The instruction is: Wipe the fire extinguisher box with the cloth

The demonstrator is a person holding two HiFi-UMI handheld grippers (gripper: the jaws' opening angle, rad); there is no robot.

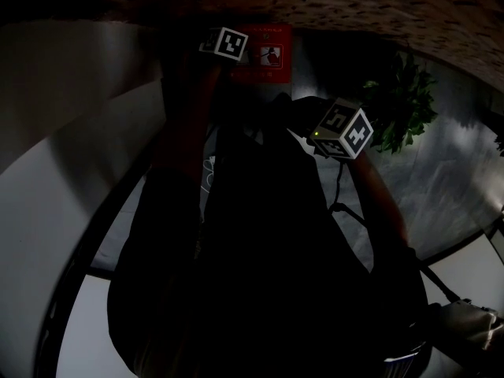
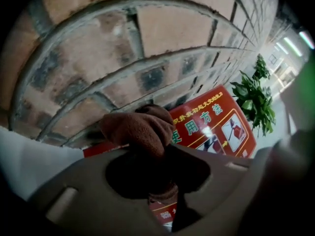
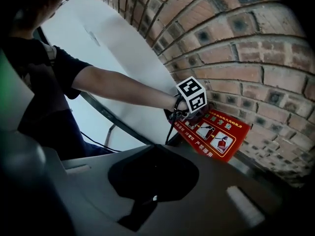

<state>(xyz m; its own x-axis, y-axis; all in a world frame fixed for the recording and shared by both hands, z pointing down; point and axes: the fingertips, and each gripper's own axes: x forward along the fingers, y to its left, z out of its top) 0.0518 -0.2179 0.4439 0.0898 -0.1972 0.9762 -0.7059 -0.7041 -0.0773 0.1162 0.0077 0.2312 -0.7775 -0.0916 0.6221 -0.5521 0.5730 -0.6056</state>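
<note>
The red fire extinguisher box (image 3: 216, 134) with white and yellow print stands against a brick wall (image 3: 236, 58). My left gripper (image 2: 160, 188) is shut on a bunched brown cloth (image 2: 140, 127), held at the box's (image 2: 216, 127) upper left end. Its marker cube (image 3: 192, 95) covers that end in the right gripper view, so I cannot tell whether cloth and box touch. My right gripper (image 3: 152, 149) hangs back from the box with its jaws together and nothing in them. The head view is very dark; the box (image 1: 268, 53) and both marker cubes (image 1: 224, 43) (image 1: 342, 128) show.
A green potted plant (image 2: 256, 97) stands to the right of the box, also in the head view (image 1: 405, 101). A person in a dark shirt (image 3: 44, 82) reaches an arm (image 3: 123, 87) to the left gripper. A pale floor (image 3: 98, 38) runs along the wall.
</note>
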